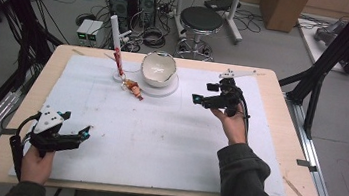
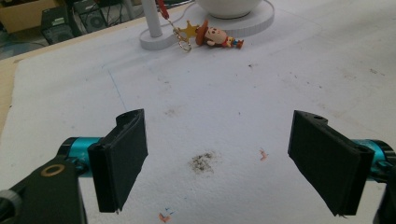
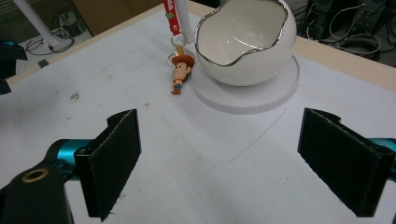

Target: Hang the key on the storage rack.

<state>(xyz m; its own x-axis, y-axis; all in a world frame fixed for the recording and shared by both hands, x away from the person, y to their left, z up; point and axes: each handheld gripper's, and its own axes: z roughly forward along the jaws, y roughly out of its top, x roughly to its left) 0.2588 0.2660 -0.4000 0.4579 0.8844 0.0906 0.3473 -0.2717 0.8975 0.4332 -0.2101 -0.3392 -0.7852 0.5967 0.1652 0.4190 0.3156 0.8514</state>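
While you aim right gripper [image 1: 201, 100] at keychain [image 1: 134, 88] beside bowl [image 1: 158, 69] | jaws spread, empty | left gripper [image 1: 76, 130] released, parked near edge

Even, diffuse overhead light keeps all three views bright, with soft, faint shadows on the white mat [image 1: 169, 127]. The egg-shaped bowl [image 3: 245, 42] carries mild glare on its glazed inside and silver rim. The high view is soft and low in detail; the gripper views bow slightly toward their edges.
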